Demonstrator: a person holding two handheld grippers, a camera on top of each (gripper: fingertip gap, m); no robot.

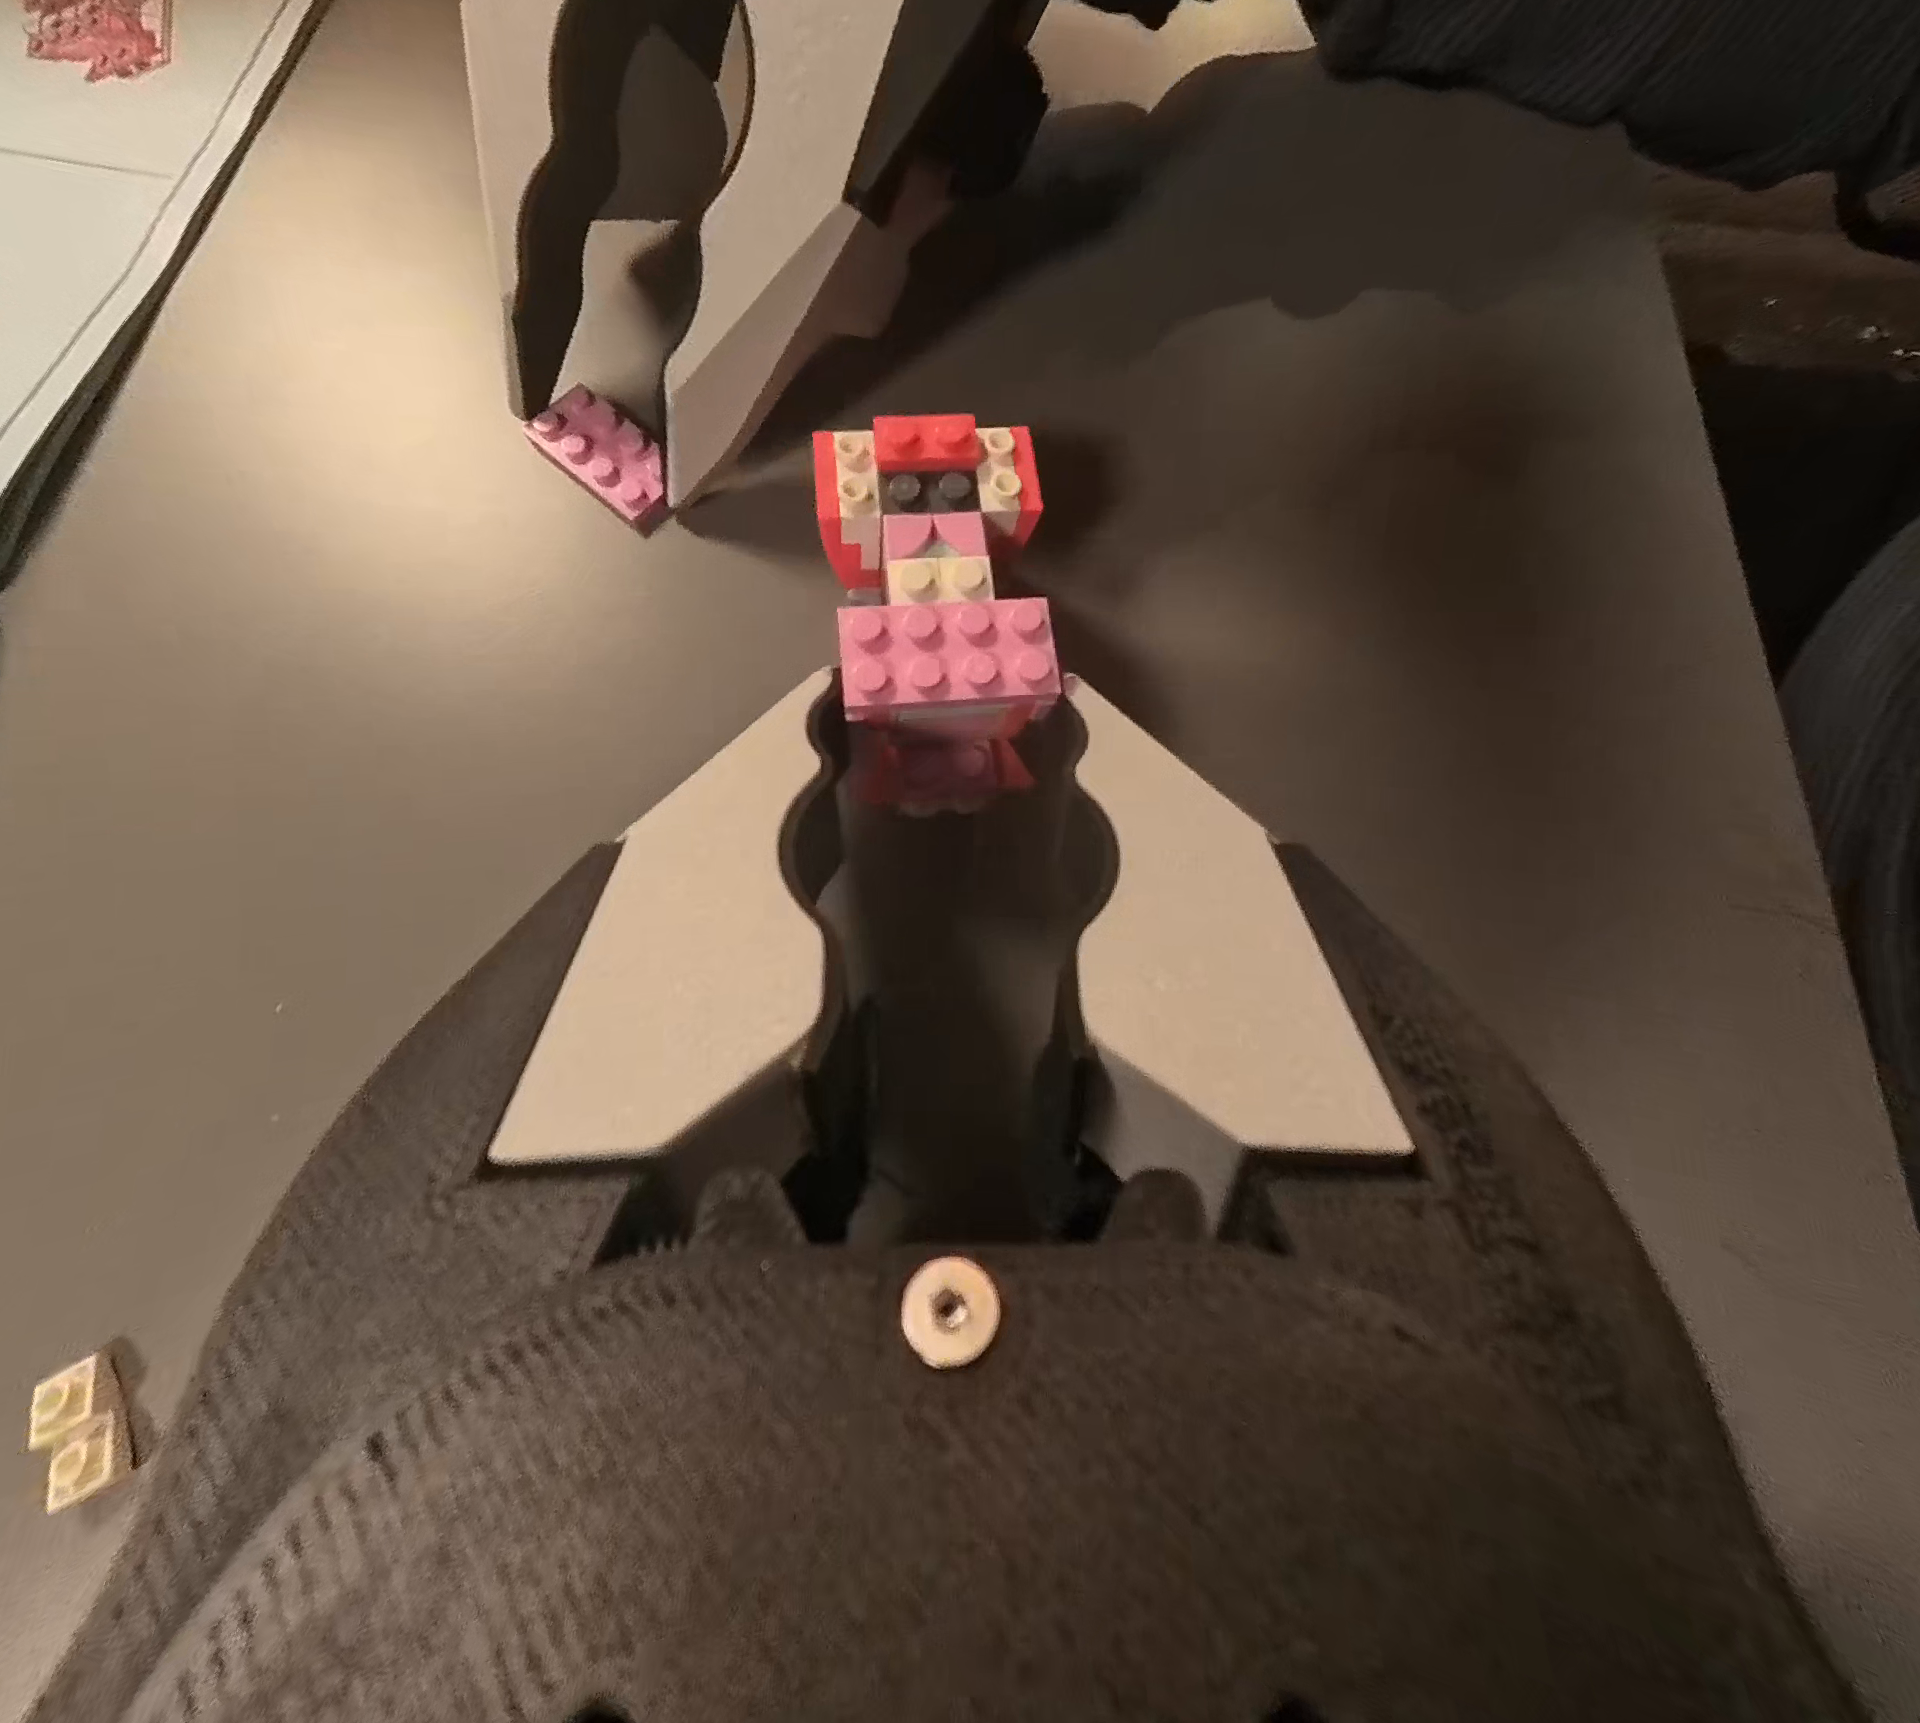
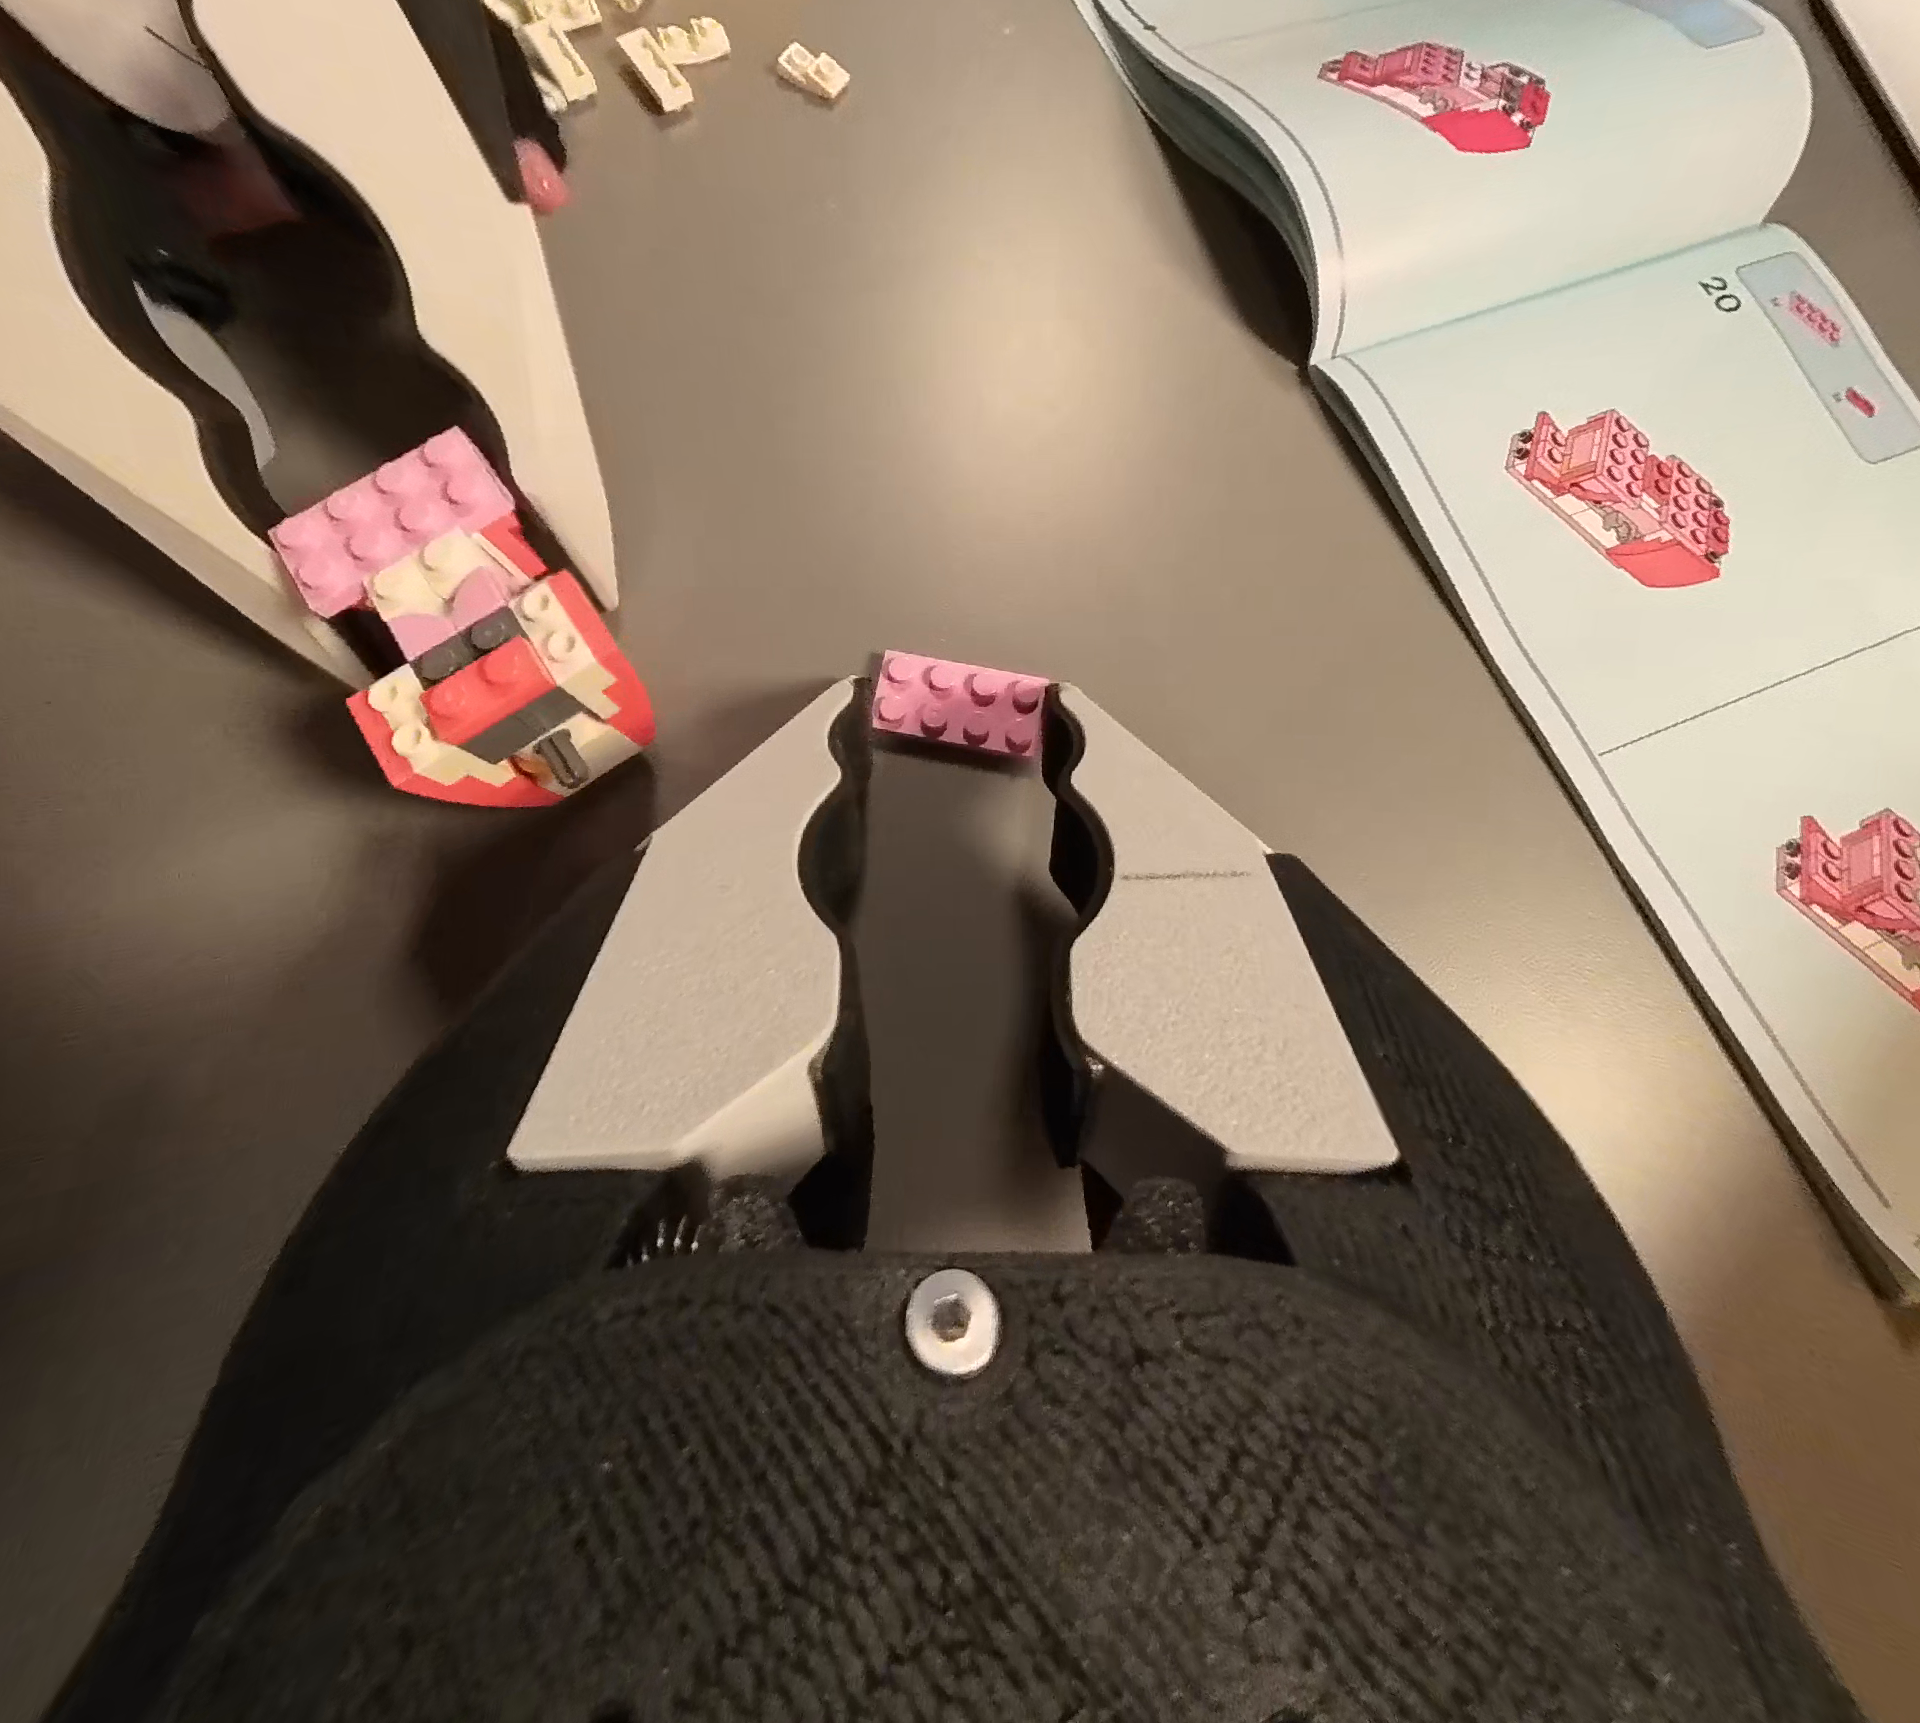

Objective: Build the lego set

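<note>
You work over a dark matte table (image 2: 935, 271). Your left gripper (image 1: 951, 697) clamps the red-and-pink model (image 1: 925, 520). Beside the model, your right gripper (image 2: 956, 707) pinches a pink brick (image 2: 958, 703). An open booklet (image 2: 1558, 323) lies beyond the brick; cream pieces (image 2: 644, 32) lie behind the model. The model's rear is hidden between the fingers.

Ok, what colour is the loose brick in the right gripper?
Pink brick, clamped by the right gripper; clearest in the right wrist view.

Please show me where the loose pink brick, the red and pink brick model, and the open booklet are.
Loose pink brick (image 2: 958, 703): right wrist view, studded top.
Red and pink brick model (image 1: 951, 655): left wrist view, pink top brick.
Open booklet (image 2: 1538, 146): right wrist view, curved page.
</note>
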